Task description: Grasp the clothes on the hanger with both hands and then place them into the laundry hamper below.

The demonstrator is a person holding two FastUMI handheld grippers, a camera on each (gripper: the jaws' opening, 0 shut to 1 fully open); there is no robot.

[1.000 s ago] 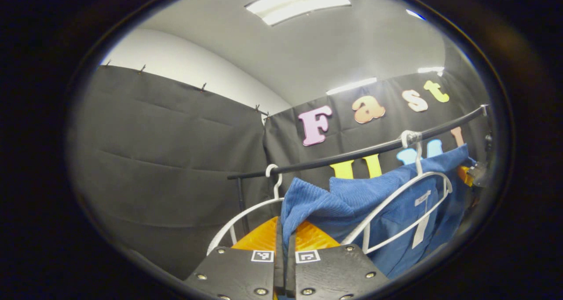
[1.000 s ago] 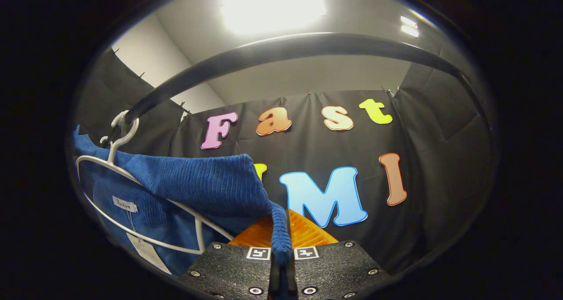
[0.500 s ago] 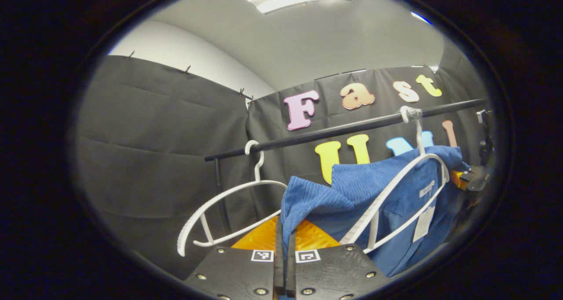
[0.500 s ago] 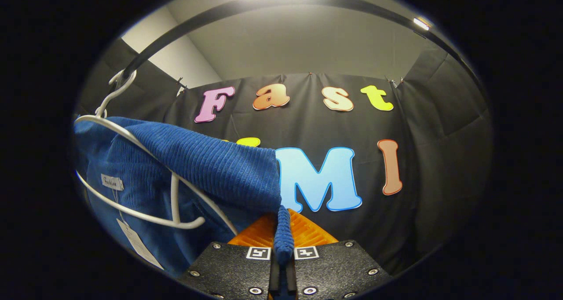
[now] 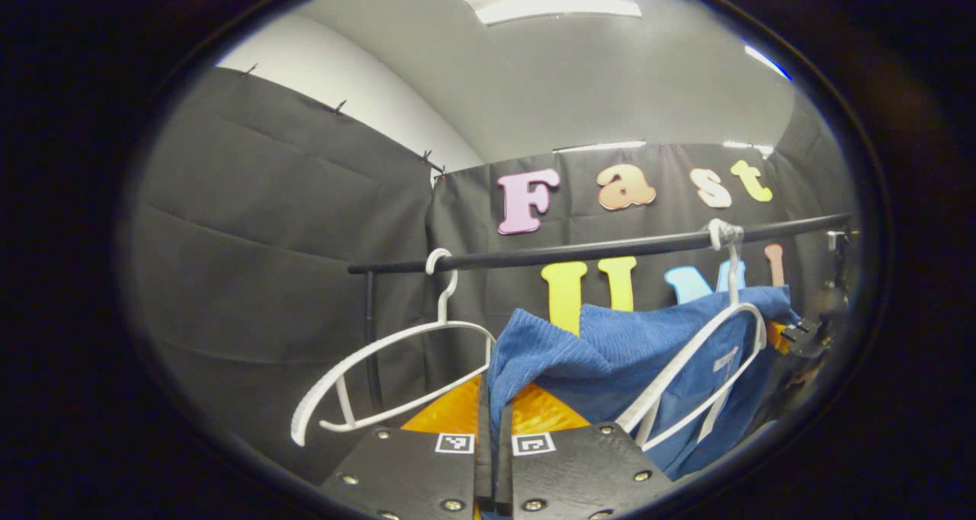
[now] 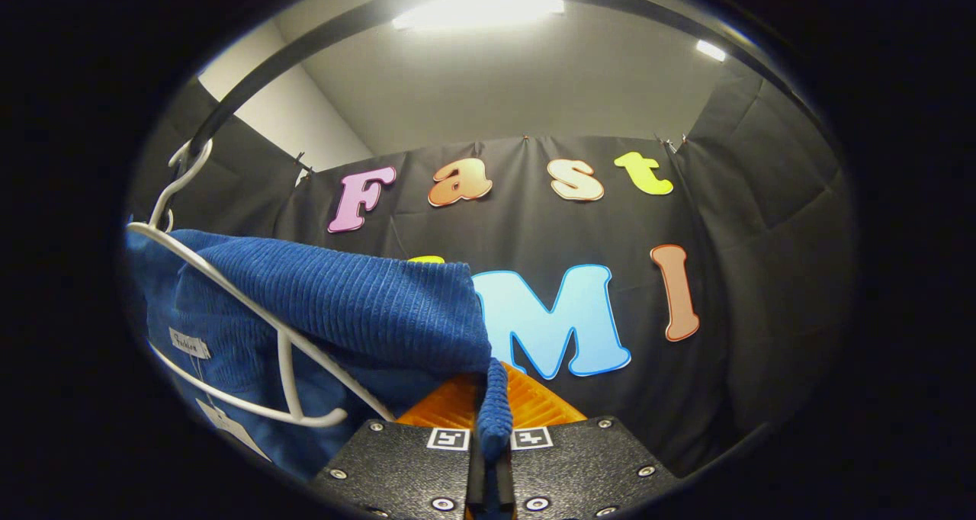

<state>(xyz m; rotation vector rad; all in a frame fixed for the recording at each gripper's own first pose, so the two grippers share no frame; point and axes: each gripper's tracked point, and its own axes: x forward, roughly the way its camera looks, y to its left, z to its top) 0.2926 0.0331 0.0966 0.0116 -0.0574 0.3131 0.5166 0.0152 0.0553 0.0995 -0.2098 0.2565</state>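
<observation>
A blue ribbed garment (image 5: 610, 345) hangs loosely about a white hanger (image 5: 701, 352) on the black rail (image 5: 579, 251). My left gripper (image 5: 494, 421) is shut on one edge of the cloth, low in the left gripper view. In the right gripper view the same blue garment (image 6: 343, 306) stretches from the white hanger (image 6: 229, 291) at the left to my right gripper (image 6: 492, 428), which is shut on its other edge. The right gripper (image 5: 801, 333) also shows far right in the left gripper view. The hamper is out of sight.
A second white hanger (image 5: 381, 352) hangs bare on the rail to the left, close to my left gripper. The rail's upright post (image 5: 372, 337) stands behind it. In the right gripper view the black rail (image 6: 320, 47) arcs overhead.
Both grippers keep their hold on the garment. The rail and hangers have shifted slightly in both views, and the cloth has slid further off the hanger's shoulders.
</observation>
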